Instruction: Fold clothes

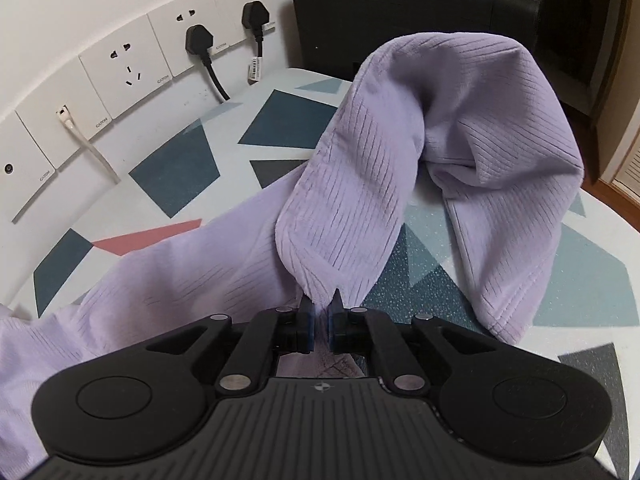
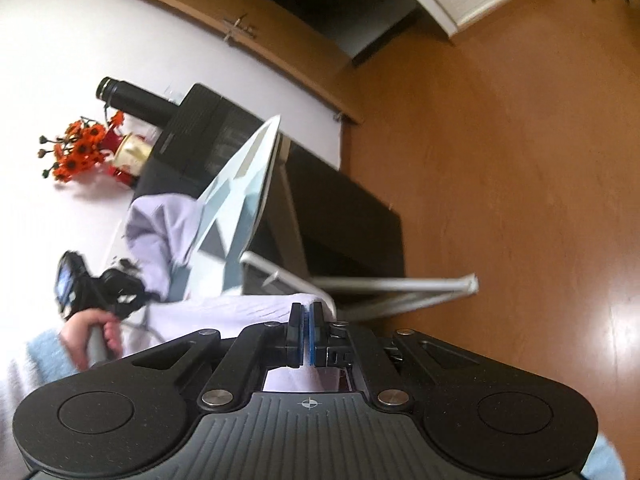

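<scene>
A lavender ribbed garment (image 1: 492, 148) lies bunched on a table with a geometric pattern (image 1: 172, 168). One part rises in a hump and falls toward my left gripper (image 1: 320, 306), which is shut with a fabric edge pinched between its blue pads. In the right wrist view the picture is rolled, so the table (image 2: 240, 184) appears edge-on with the garment (image 2: 160, 232) draped on it. My right gripper (image 2: 306, 312) is shut on pale lavender cloth that runs behind and under its fingers. A hand (image 2: 86, 334) in a light blue sleeve holds the left gripper (image 2: 76, 284) at the left.
Wall sockets (image 1: 124, 76) with black plugs (image 1: 196, 36) run along the table's far left edge. A black chair back (image 1: 400, 8) stands behind the table. Orange flowers (image 2: 76, 152), a black bottle (image 2: 132, 100) and a black cabinet (image 2: 340, 216) sit beyond. Wooden floor (image 2: 520, 160) and metal table legs (image 2: 400, 284) show.
</scene>
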The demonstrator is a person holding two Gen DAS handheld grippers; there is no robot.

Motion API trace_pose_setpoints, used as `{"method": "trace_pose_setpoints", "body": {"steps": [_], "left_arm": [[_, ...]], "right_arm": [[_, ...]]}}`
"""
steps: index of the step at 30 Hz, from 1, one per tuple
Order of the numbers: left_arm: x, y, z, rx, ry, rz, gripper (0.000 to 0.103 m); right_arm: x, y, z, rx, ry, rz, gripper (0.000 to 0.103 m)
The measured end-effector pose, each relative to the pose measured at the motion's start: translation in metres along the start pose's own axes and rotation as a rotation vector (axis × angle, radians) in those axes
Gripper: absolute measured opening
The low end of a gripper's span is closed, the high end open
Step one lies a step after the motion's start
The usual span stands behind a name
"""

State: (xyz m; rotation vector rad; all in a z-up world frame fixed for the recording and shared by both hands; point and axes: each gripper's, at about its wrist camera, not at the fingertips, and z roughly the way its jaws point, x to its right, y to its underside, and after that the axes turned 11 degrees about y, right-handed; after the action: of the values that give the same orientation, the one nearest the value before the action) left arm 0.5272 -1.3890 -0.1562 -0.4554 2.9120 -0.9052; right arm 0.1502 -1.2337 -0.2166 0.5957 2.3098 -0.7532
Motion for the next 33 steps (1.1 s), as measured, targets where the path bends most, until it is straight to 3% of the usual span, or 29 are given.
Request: {"method": "trace_pose_setpoints", "body": {"steps": [2,4,5,6,7,8,9,11,14,18,21,26,28,33], "left_arm": [[-0.001,-0.003,0.002,-0.011,-0.005,-0.014,0.01],[0.005,-0.005,-0.001,-0.041,-0.022,0.036,0.022],[0.011,-0.005,-0.006,-0.054,-0.008,0.09,0.055],[0.016,-0.005,-0.011,-0.067,0.011,0.149,0.081],[0.019,-0.002,-0.022,-0.052,0.026,0.196,0.082],[0.021,0.002,-0.035,-0.032,0.041,0.242,0.082],[0.023,0.006,-0.047,-0.012,0.055,0.288,0.082],[0.014,0.014,-0.071,-0.005,0.124,0.279,0.082],[-0.011,0.033,-0.11,-0.005,0.192,0.188,0.082],[-0.061,0.075,-0.157,0.005,0.196,0.063,0.082],[-0.109,0.103,-0.176,0.013,0.152,-0.055,0.082],[-0.195,0.144,-0.175,-0.016,0.069,-0.338,0.081],[-0.209,0.157,-0.17,-0.021,0.048,-0.377,0.081],[-0.227,0.172,-0.146,-0.055,0.131,-0.517,0.081]], "right_arm": [[-0.001,-0.008,0.018,0.013,0.022,0.006,0.002],[0.0,-0.014,0.035,0.007,0.046,0.003,0.003],[-0.001,-0.016,0.043,0.0,0.061,0.0,0.009],[-0.001,-0.015,0.046,0.002,0.089,0.006,0.017],[-0.001,-0.014,0.049,0.005,0.118,0.011,0.044],[-0.001,-0.014,0.051,0.004,0.14,0.019,0.053],[0.002,-0.011,0.05,-0.01,0.127,0.035,0.052],[0.008,-0.005,0.047,-0.042,0.101,0.069,0.052],[0.017,0.012,0.038,-0.139,0.089,0.124,0.052],[0.027,0.037,0.019,-0.252,0.043,0.204,0.053],[0.029,0.06,0.014,-0.352,0.013,0.231,0.053],[0.035,0.103,0.029,-0.503,-0.012,0.351,0.057],[0.037,0.118,0.034,-0.532,-0.005,0.41,0.057],[0.039,0.143,0.034,-0.565,-0.001,0.498,0.057]]}}
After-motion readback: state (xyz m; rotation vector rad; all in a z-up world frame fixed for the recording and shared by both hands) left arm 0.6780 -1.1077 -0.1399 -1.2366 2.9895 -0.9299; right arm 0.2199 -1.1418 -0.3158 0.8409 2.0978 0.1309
